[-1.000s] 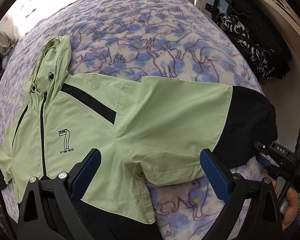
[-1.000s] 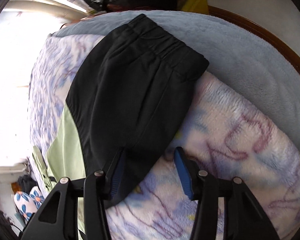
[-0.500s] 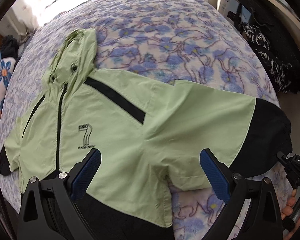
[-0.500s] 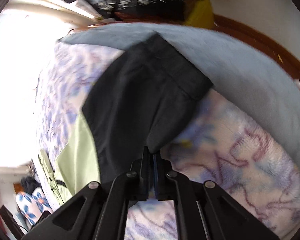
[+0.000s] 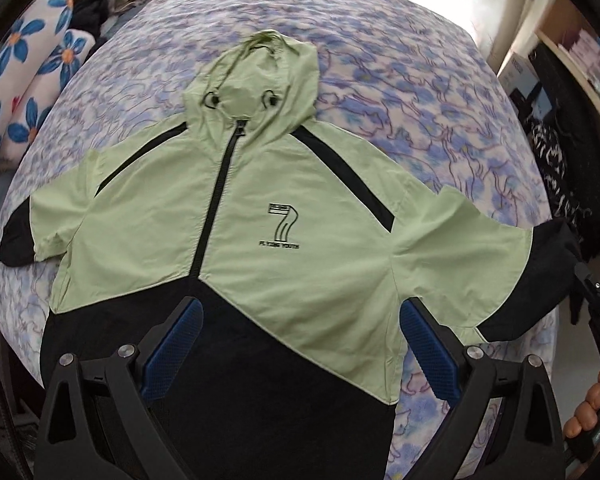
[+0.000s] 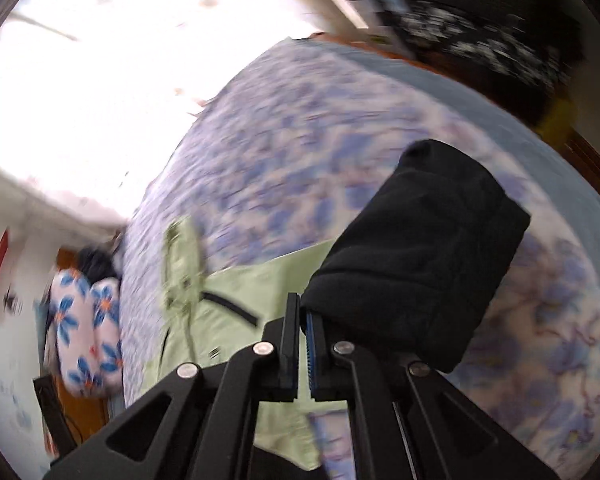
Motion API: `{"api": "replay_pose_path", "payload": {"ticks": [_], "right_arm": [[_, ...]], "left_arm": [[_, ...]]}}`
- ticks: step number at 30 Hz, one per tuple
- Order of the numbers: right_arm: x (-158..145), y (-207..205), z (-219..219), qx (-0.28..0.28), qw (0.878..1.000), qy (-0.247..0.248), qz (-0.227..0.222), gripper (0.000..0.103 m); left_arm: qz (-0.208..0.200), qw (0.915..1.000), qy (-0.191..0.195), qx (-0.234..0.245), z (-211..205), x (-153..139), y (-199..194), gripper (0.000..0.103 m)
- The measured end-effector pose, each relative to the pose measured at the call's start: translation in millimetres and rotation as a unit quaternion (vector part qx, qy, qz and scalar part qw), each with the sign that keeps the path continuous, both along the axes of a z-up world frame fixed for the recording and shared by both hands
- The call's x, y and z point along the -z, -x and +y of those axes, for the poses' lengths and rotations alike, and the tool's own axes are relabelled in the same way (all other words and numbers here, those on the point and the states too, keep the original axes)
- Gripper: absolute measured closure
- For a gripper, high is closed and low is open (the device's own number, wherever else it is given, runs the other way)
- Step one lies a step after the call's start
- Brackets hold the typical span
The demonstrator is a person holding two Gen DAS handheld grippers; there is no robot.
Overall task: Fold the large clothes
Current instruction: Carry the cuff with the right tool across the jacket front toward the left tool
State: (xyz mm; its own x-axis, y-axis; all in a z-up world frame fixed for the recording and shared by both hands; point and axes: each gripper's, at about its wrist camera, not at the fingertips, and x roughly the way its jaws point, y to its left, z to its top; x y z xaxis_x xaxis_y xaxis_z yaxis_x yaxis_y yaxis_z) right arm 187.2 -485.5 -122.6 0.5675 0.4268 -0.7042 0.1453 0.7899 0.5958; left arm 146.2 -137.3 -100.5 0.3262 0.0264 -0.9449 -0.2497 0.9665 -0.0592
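Jacket (image 5: 284, 216) front-up across the flowered blanket (image 5: 420, 92) in the left wrist view, hood (image 5: 256, 80) toward the window, zip closed, green chest with a "7" print, black lower panel nearest the camera. Left gripper (image 5: 296, 344) over that black hem, jaws wide apart, holding nothing, blue pads (image 5: 172, 348) clear of the cloth. Now centred on the garment, where a second ago it looked mostly at one sleeve from the side. At the right edge, black cuff (image 5: 552, 264) lifted off the bed, the other tool and a hand (image 5: 584, 412) just beside it. Opposite sleeve flat on the blanket, near the flowered pillows (image 5: 28, 76).

Right wrist view blurred with motion. Right gripper (image 6: 303, 344) with jaws together, clamped on the edge of the black cuff (image 6: 416, 264), which stands bunched and raised above the blanket (image 6: 300, 128). Green of the jacket (image 6: 236, 292) behind and below. A second ago open around the flat sleeve edge, half a second ago closed with the cloth still low; now lifted and swinging.

So: grasp made, sleeve leaving the bed, likely first fold under way. Next, probably, carrying the cuff inward across the chest and laying it flat. Risk of thin slippery cloth sliding from a grip so close to the edge, or of the body dragging along.
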Motion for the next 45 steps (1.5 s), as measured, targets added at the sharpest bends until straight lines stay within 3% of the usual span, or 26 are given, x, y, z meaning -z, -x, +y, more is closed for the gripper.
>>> {"api": "replay_pose_path", "payload": {"ticks": [3, 8, 15, 19, 27, 36, 45], "right_arm": [[-16.1, 3.5, 43.9, -0.048, 0.998, 0.019, -0.018, 0.101], [-31.0, 13.8, 120.9, -0.124, 0.991, 0.049, -0.023, 0.101], [-34.5, 35.7, 231.1, -0.193, 0.975, 0.109, -0.012, 0.101], [-19.7, 44.5, 288.1, -0.206, 0.970, 0.130, 0.012, 0.101], [47.8, 46.0, 411.0, -0.224, 0.955, 0.179, 0.081, 0.101], [101.7, 57.6, 472.3, -0.260, 0.934, 0.205, 0.133, 0.098], [123.5, 79.6, 449.4, -0.266, 0.933, 0.181, 0.164, 0.097]], "left_arm": [[-0.012, 0.9999, 0.001, -0.011, 21.4, -10.5, 9.6, 0.005], [-0.035, 0.9980, 0.035, -0.039, 67.2, -22.0, 23.5, 0.005], [-0.051, 0.9946, 0.076, -0.048, 145.0, -11.8, 42.0, 0.005], [-0.047, 0.9950, 0.076, -0.044, 194.4, 2.8, 51.5, 0.005], [-0.033, 0.9948, 0.070, -0.065, 315.6, 42.6, 76.5, 0.005], [-0.018, 0.9931, 0.082, -0.082, 387.3, 81.0, 88.8, 0.005], [0.002, 0.9914, 0.130, -0.019, 360.4, 111.4, 69.4, 0.005]]}}
